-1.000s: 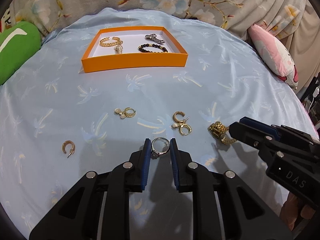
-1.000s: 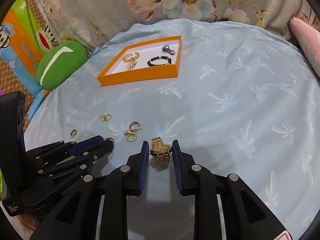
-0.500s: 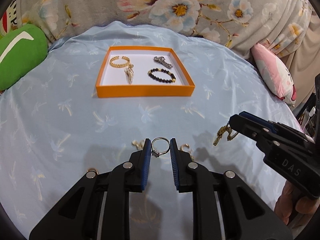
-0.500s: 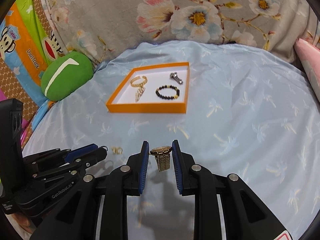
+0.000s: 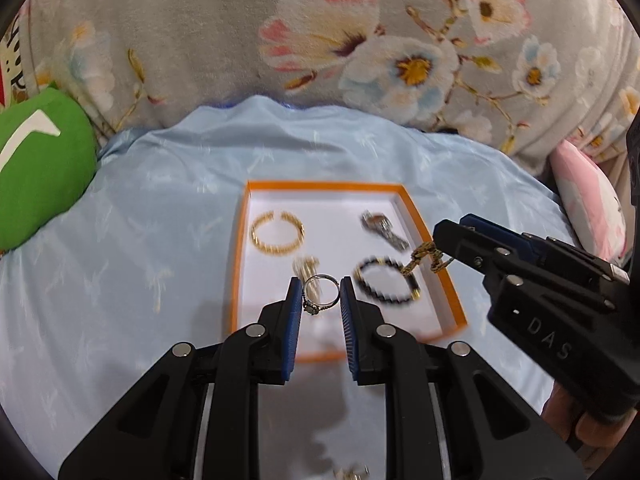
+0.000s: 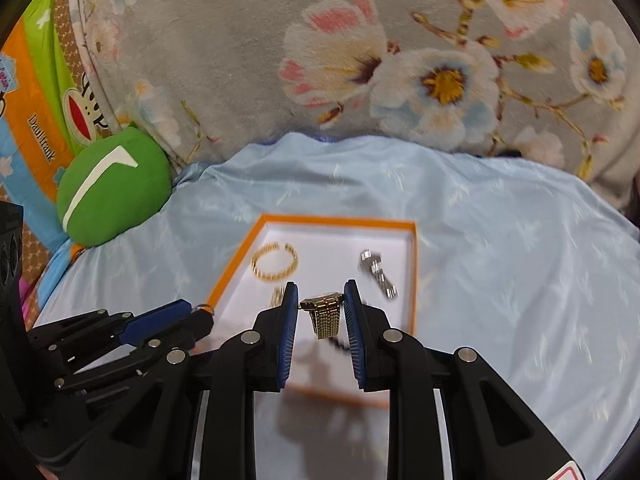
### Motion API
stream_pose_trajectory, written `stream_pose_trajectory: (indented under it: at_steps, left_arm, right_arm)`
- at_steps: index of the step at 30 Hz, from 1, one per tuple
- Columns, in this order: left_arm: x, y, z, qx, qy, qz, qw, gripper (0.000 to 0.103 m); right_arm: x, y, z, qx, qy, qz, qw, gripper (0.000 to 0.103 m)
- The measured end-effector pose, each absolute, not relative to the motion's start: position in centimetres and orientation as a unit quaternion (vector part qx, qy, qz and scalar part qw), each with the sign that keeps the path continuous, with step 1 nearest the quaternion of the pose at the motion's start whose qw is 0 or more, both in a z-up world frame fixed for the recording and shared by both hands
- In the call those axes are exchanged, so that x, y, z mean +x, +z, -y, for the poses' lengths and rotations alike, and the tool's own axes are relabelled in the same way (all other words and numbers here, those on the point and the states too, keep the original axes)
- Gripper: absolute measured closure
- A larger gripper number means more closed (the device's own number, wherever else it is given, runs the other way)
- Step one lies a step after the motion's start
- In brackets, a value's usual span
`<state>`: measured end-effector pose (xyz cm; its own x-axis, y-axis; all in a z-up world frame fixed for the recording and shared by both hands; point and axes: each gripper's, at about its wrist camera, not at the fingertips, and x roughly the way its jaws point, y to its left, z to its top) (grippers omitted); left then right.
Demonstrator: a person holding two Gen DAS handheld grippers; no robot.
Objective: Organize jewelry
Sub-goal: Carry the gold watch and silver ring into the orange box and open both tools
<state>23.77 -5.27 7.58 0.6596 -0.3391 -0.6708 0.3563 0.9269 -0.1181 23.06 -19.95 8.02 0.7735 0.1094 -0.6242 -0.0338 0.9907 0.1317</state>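
Hand-held grippers pinch a silver ring [image 5: 320, 294] and gold watch [image 6: 325, 312] over the orange tray [image 5: 448, 280] holding bracelets.

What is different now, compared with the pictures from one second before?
Both claws lifted their pieces off the blue sheet and carried them to the orange tray. The left claw now holds the silver ring above the tray; the right claw holds the gold watch there. Nothing was released. The gold bangle, beaded bracelet and silver watch lie in the tray as before.
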Motion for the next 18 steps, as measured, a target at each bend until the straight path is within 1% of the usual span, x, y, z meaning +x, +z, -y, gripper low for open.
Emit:
stream_pose_trajectory:
  at_steps: [6, 10, 13, 14, 15, 16, 17, 18]
  left_arm:
    - [29.7, 6.0, 6.8, 0.009, -0.183, -0.372, 0.910, 0.084]
    - [32.2, 3.8, 7.2, 0.009, -0.173, -0.390, 0.904, 0.084]
    - [32.9, 2.2, 7.0, 0.008, -0.168, -0.405, 0.899, 0.083]
    - [33.0, 1.8, 6.8, 0.004, -0.167, -0.408, 0.897, 0.077]
    - [33.0, 1.5, 6.6, -0.001, -0.165, -0.412, 0.896, 0.066]
    - [32.9, 1.3, 6.3, -0.007, -0.163, -0.413, 0.896, 0.061]
    - [32.8, 1.2, 6.1, -0.012, -0.160, -0.412, 0.897, 0.053]
    - [32.6, 1.2, 6.0, -0.017, -0.162, -0.411, 0.897, 0.053]
  right_arm:
    - [29.0, 6.8, 20.1, 0.070, 0.033, -0.327, 0.942, 0.081]
    - [31.3, 3.6, 20.6, 0.082, 0.030, -0.357, 0.930, 0.081]
    - [31.2, 1.6, 20.9, 0.083, 0.025, -0.381, 0.921, 0.080]
    - [30.9, 1.0, 21.1, 0.085, 0.023, -0.387, 0.918, 0.080]
    - [30.5, 0.4, 21.2, 0.088, 0.022, -0.394, 0.915, 0.080]
    - [30.1, 0.1, 21.4, 0.089, 0.019, -0.394, 0.915, 0.080]
    - [29.6, -0.1, 21.5, 0.090, 0.014, -0.392, 0.915, 0.080]
    - [29.2, -0.2, 21.5, 0.091, 0.014, -0.391, 0.916, 0.080]
